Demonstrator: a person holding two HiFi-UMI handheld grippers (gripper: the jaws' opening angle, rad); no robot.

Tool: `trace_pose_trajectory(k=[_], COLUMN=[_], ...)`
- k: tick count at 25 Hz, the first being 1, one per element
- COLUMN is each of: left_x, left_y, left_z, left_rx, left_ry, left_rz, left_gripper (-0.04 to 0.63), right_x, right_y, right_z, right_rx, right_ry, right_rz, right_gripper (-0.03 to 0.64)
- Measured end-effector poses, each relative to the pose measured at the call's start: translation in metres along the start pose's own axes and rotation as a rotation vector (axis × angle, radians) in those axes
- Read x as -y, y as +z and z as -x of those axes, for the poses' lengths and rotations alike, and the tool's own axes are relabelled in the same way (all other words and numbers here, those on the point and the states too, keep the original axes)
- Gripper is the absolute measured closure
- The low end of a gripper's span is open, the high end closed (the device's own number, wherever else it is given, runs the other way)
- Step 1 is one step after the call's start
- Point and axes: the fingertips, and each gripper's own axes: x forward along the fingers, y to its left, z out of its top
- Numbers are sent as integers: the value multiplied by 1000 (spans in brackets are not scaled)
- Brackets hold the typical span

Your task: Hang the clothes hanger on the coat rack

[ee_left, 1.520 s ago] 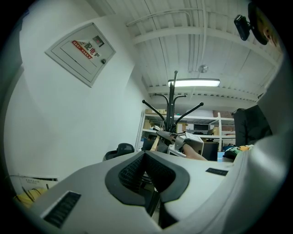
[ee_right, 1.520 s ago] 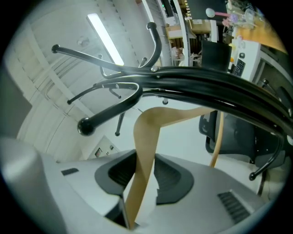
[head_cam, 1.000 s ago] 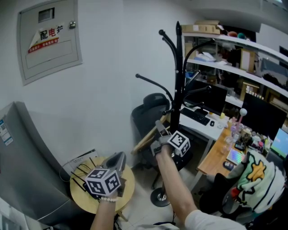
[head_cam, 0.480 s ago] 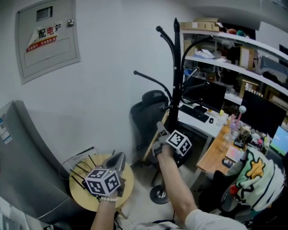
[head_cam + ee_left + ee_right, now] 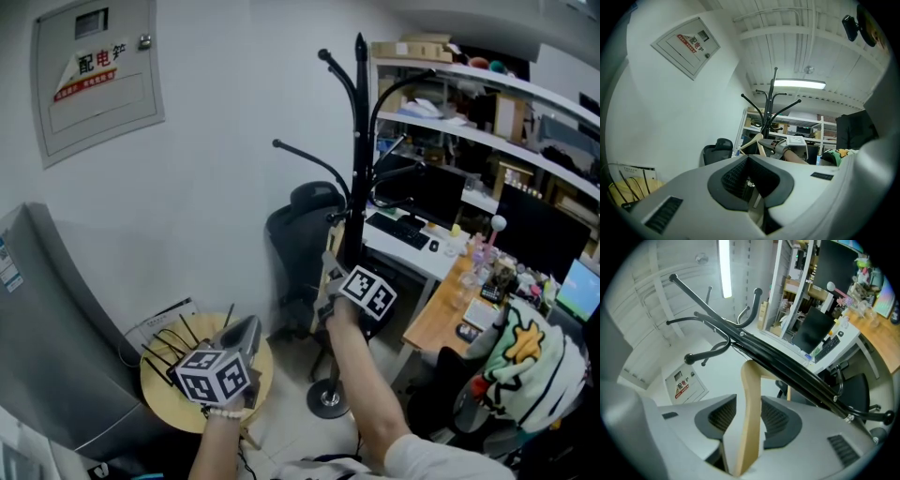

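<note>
The black coat rack [image 5: 357,141] stands by the white wall with curved arms spreading from its pole [image 5: 787,366]. My right gripper [image 5: 330,272] is held up against the pole at mid height. The wooden clothes hanger [image 5: 751,418] runs between the jaws of my right gripper [image 5: 749,401]. Those jaws have just been opening, and a gap shows beside the wood. From the left gripper view the hanger [image 5: 752,142] appears by the rack [image 5: 772,103]. My left gripper [image 5: 242,330] hovers low over a round table, its fingertips together on nothing [image 5: 748,159].
A round wooden table [image 5: 159,384] with black wire items sits under my left hand. A grey cabinet [image 5: 47,337] stands at the left. A black office chair [image 5: 300,225], a cluttered desk [image 5: 441,319] and shelves lie behind the rack. A person in a patterned hood [image 5: 525,366] sits at the right.
My right gripper has rolled and sunk slightly beside the rack pole, and less of the hanger's wooden arm shows to its left. My left gripper has barely shifted over the table.
</note>
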Motion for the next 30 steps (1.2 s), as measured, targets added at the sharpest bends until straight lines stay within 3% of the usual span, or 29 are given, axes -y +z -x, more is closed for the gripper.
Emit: trace_pose_trajectory(k=[2,8,14,17,20,30], left_x=[4,17,33,38,46,65], left_y=[-1,-9,-19,-28,-41,-96], left_z=[4,18,42,59,78,146], left_rx=[1,-3,1,7,20,61], left_ry=[-1,-8,-9,-2,16,98], left_rz=[3,16,28,46,61,59], left_gripper=[597,598,597,597,597,597], right_x=[0,3,-7,-29,-54,-109], right_y=[0,0,-5,-15,-29,-113], right_z=[6,24,63,91,125,242], right_rx=[-5,-17,-31,-62,-117,-366], right_ry=[-7,-33,-61,-33,21,217], right_rz=[11,39,152,263,367,537], right_gripper=[394,393,393,436,617,617])
